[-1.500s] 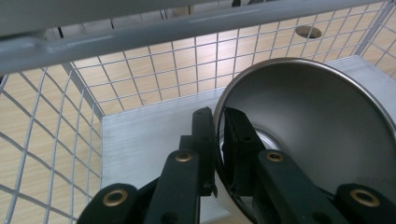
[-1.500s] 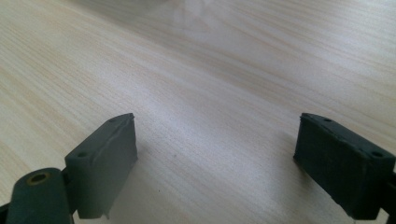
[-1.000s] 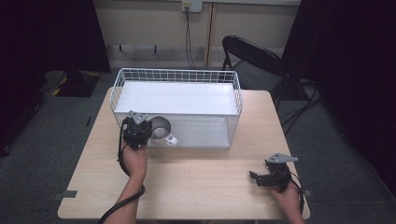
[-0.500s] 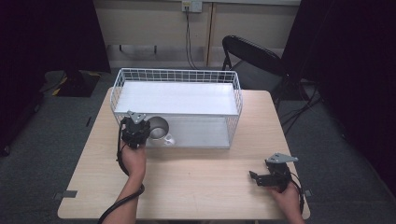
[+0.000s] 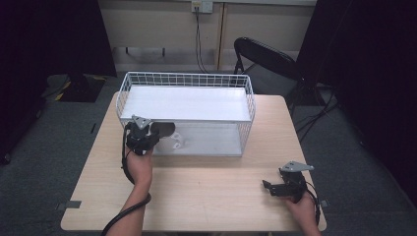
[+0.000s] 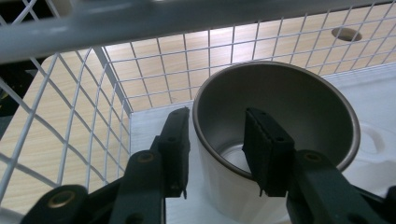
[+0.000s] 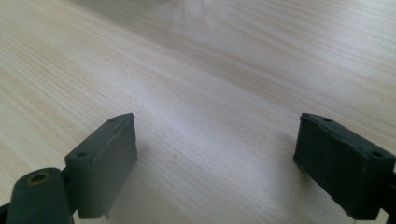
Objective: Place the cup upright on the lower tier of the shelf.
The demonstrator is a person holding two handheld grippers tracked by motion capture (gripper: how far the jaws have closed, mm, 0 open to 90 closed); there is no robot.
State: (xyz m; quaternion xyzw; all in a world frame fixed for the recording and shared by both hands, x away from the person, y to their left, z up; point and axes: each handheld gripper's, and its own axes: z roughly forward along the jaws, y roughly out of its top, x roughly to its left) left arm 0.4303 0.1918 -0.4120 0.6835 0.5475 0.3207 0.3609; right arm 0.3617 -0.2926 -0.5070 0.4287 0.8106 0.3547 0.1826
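Tabletop [image 5: 206,182]: pale wood, on grey carpet.
Room: black folding chair [image 5: 265,56] behind, dark curtains at the sides.
Wire basket [image 5: 187,78]: white, at the tabletop's far edge.
Cup [image 6: 280,121]: upright in the basket's near-left corner.
Left gripper [image 6: 217,154]: fingers just opened, straddling the cup's wall, not pressing.
Right gripper [image 7: 215,163]: fingers spread, nothing between them.

White cup [image 6: 261,154] with steel inside, upright, in wire basket [image 6: 70,126]
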